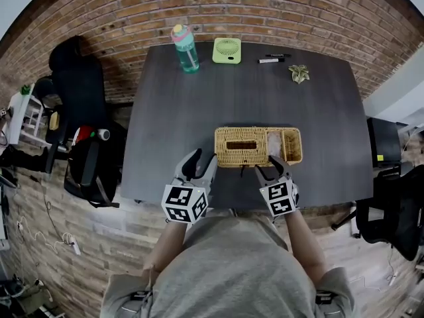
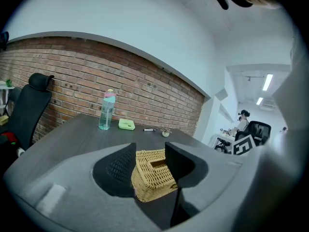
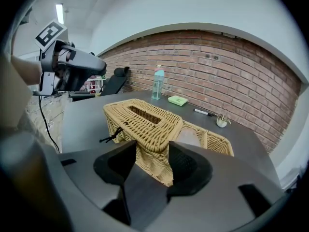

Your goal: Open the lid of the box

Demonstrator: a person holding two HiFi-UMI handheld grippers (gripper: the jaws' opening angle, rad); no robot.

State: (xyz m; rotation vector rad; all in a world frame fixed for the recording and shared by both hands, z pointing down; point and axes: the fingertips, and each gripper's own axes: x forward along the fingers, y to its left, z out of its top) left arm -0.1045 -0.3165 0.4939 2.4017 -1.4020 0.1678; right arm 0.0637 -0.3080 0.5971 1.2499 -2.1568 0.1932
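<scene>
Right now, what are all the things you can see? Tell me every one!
table: one, dark grey, middle
box: one, tan wicker, near edge of table, right end uncovered
lid: one, tan wicker, over the box's left part
bottle: one, teal with pink cap, far left of table
gadget: one, light green, beside bottle
marker: at least one, black and white, far edge
plant: one, small, green, far right
chairs: two, black, left and right of table
wall: red brick, behind table
left tool: one, grey, open at box's left end
right tool: one, grey, shut on lid's front edge
</scene>
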